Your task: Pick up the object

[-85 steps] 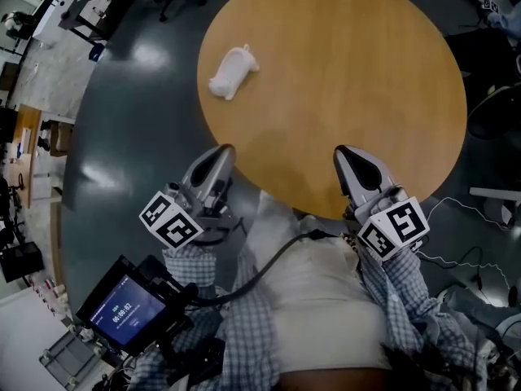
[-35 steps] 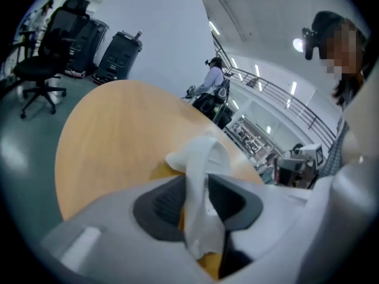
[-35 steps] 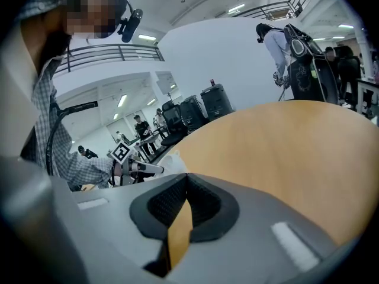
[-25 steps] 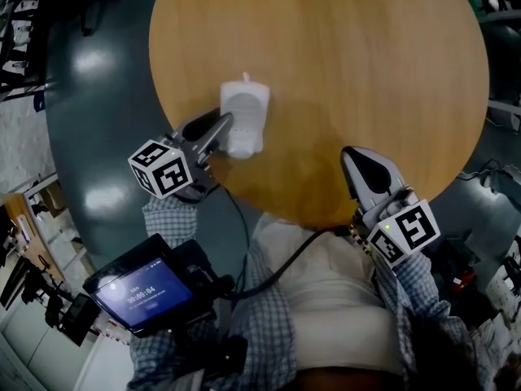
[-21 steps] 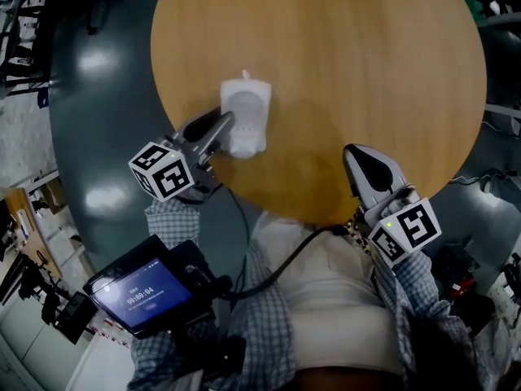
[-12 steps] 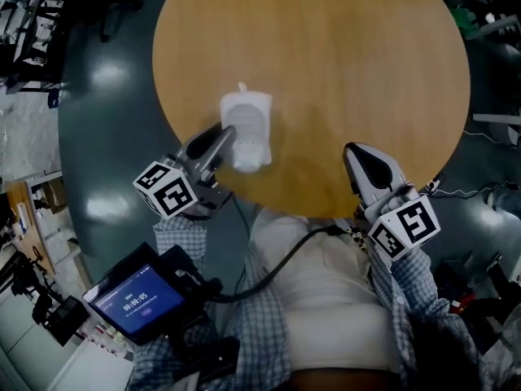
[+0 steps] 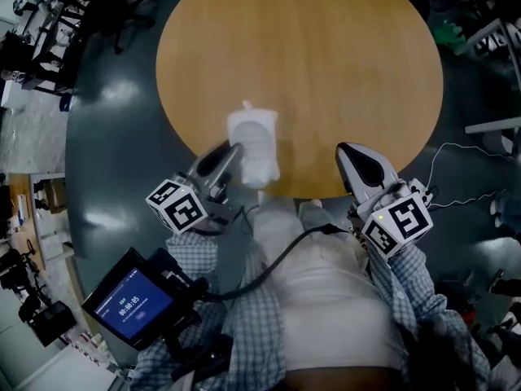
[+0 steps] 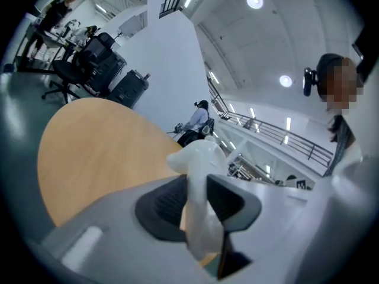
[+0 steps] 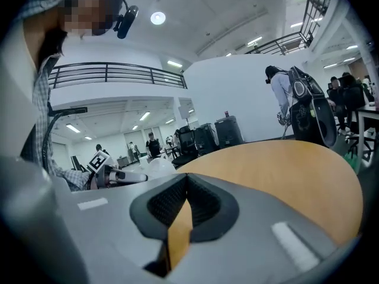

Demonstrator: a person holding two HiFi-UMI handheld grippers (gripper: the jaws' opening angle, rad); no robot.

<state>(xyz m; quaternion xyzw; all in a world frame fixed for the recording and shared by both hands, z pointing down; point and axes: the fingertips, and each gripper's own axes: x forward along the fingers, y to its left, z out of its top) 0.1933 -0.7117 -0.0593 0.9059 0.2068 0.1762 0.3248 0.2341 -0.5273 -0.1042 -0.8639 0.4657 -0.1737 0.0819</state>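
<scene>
White object point(image 7: 254, 142): soft-looking, pale, lumpy, sits over the near edge zone of the round wooden table point(image 7: 326, 55), close to the person's body.

Left gripper point(image 7: 232, 155) has it. In the left gripper view both dark pads are clamped on the object's lower part, and its rounded top sticks out past the jaw tips. The grip looks off-centre, low on the body and pinching thin material.

Can't tell from the head view whether it's off the tabletop yet or just resting on it. No clear gap or shadow.

Right gripper point(image 7: 355, 161) is idle at the table's near edge, well apart from the object. Its pads are closed together with nothing between them, only table wood visible through the slit below.

Step, my read: grasp is made, lift is in hand or just about to start.

Next move calls for:
- straight pull up, keep the clamp constant
- go slow, since the object seems squashy and held by an edge, so it could slide or swing out
- right side not needed
</scene>
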